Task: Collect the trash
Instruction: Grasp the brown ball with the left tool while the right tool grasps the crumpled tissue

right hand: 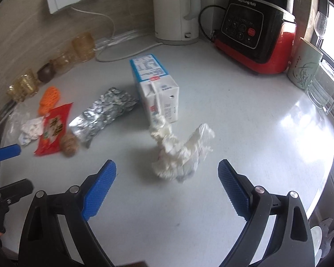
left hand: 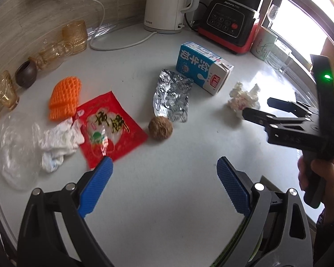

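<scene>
Trash lies scattered on a white counter [left hand: 167, 173]. A crumpled white tissue [right hand: 178, 153] sits just ahead of my open right gripper [right hand: 167, 166], between its blue pads but apart from them. Behind it lies a blue and white milk carton [right hand: 158, 89] on its side. My left gripper [left hand: 164, 166] is open above bare counter, near a red snack wrapper [left hand: 109, 126], a brown ball [left hand: 160, 127] and crumpled foil [left hand: 170, 95]. Further left lie an orange foam net [left hand: 63, 98], white crumpled paper [left hand: 58, 142] and clear plastic [left hand: 15, 151]. In the left wrist view the right gripper [left hand: 256, 108] hovers beside the tissue [left hand: 243, 99].
Along the back wall stand a white kettle [left hand: 167, 4] with its cord, a black and red blender [left hand: 231, 20], a pale mug [right hand: 305, 66] and clear glassware. Amber glasses [left hand: 74, 34] and a dark small pot [left hand: 25, 74] line the left wall. The counter's edge curves at the right.
</scene>
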Demonstrator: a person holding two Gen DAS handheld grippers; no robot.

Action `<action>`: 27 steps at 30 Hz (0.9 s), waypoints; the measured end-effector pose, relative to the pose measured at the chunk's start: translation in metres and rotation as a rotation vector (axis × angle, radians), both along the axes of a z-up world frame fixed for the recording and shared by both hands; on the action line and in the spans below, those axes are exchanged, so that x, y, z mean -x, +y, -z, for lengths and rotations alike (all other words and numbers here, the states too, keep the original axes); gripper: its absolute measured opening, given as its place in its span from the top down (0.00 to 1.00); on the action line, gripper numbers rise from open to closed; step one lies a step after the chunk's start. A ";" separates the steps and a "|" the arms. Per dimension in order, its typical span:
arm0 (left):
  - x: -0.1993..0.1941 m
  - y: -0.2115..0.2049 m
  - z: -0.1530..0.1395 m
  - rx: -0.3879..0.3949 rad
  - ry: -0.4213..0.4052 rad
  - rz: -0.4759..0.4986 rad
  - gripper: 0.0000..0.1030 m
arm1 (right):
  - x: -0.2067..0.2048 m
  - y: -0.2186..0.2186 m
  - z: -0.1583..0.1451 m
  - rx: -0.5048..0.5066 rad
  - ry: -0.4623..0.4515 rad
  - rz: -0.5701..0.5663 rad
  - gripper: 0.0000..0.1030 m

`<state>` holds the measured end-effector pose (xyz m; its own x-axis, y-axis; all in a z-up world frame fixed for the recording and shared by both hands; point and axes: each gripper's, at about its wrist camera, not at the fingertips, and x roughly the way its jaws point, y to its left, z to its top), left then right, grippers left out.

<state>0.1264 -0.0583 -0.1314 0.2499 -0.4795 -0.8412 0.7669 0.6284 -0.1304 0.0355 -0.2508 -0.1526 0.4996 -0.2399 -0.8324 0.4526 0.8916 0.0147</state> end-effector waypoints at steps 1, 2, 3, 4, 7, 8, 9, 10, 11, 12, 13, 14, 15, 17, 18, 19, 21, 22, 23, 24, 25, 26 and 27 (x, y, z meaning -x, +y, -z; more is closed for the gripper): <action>-0.003 -0.002 0.001 0.001 -0.001 0.002 0.12 | -0.003 -0.003 0.003 0.004 0.007 0.017 0.10; -0.005 -0.003 0.002 0.002 0.000 0.004 0.12 | -0.005 -0.007 0.006 -0.006 0.010 0.029 0.10; -0.008 -0.004 0.003 0.003 0.000 0.005 0.12 | -0.007 -0.009 0.008 -0.017 0.008 0.037 0.12; -0.010 -0.005 0.004 0.004 0.001 0.006 0.12 | -0.008 -0.011 0.011 -0.030 0.005 0.046 0.15; -0.016 -0.010 0.008 0.005 0.002 0.010 0.12 | -0.011 -0.016 0.016 -0.070 0.007 0.052 0.34; -0.017 -0.012 0.009 0.006 0.004 0.012 0.12 | -0.012 -0.017 0.018 -0.090 0.006 0.050 0.47; -0.019 -0.013 0.010 0.007 0.007 0.012 0.12 | -0.012 -0.019 0.020 -0.114 0.005 0.044 0.59; -0.020 -0.016 0.011 0.009 0.012 0.014 0.12 | -0.012 -0.020 0.021 -0.129 0.003 0.040 0.64; -0.021 -0.018 0.013 0.009 0.013 0.015 0.12 | -0.011 -0.020 0.021 -0.133 -0.005 0.040 0.68; -0.023 -0.021 0.014 0.007 0.011 0.016 0.12 | -0.010 -0.019 0.019 -0.132 -0.010 0.041 0.73; -0.023 -0.023 0.016 0.004 0.009 0.018 0.13 | -0.009 -0.020 0.017 -0.134 -0.017 0.041 0.74; -0.024 -0.025 0.017 0.002 0.006 0.019 0.14 | -0.009 -0.020 0.016 -0.139 -0.023 0.040 0.76; -0.025 -0.028 0.019 0.000 0.004 0.019 0.17 | -0.007 -0.020 0.013 -0.146 -0.030 0.038 0.77; -0.029 -0.033 0.022 -0.006 0.008 0.020 0.20 | -0.002 -0.019 0.007 -0.147 -0.043 0.038 0.77; -0.030 -0.035 0.023 -0.007 0.012 0.019 0.22 | 0.000 -0.018 0.005 -0.148 -0.051 0.037 0.77; -0.033 -0.038 0.025 -0.011 0.016 0.017 0.23 | 0.003 -0.018 0.001 -0.151 -0.060 0.035 0.76; -0.036 -0.043 0.029 -0.020 0.022 0.013 0.27 | 0.008 -0.016 -0.005 -0.158 -0.075 0.031 0.76; -0.037 -0.043 0.031 -0.024 0.023 0.012 0.29 | 0.011 -0.016 -0.008 -0.158 -0.082 0.031 0.76; -0.038 -0.045 0.033 -0.031 0.024 0.011 0.32 | 0.014 -0.015 -0.012 -0.158 -0.091 0.030 0.76; -0.039 -0.047 0.035 -0.043 0.022 0.009 0.34 | 0.016 -0.015 -0.014 -0.159 -0.096 0.029 0.76; -0.039 -0.049 0.037 -0.050 0.020 0.007 0.39 | 0.019 -0.014 -0.017 -0.161 -0.102 0.029 0.76; -0.040 -0.050 0.039 -0.058 0.017 0.005 0.43 | 0.021 -0.015 -0.018 -0.162 -0.106 0.029 0.76; -0.040 -0.051 0.040 -0.064 0.016 0.005 0.46 | 0.023 -0.015 -0.020 -0.163 -0.107 0.029 0.76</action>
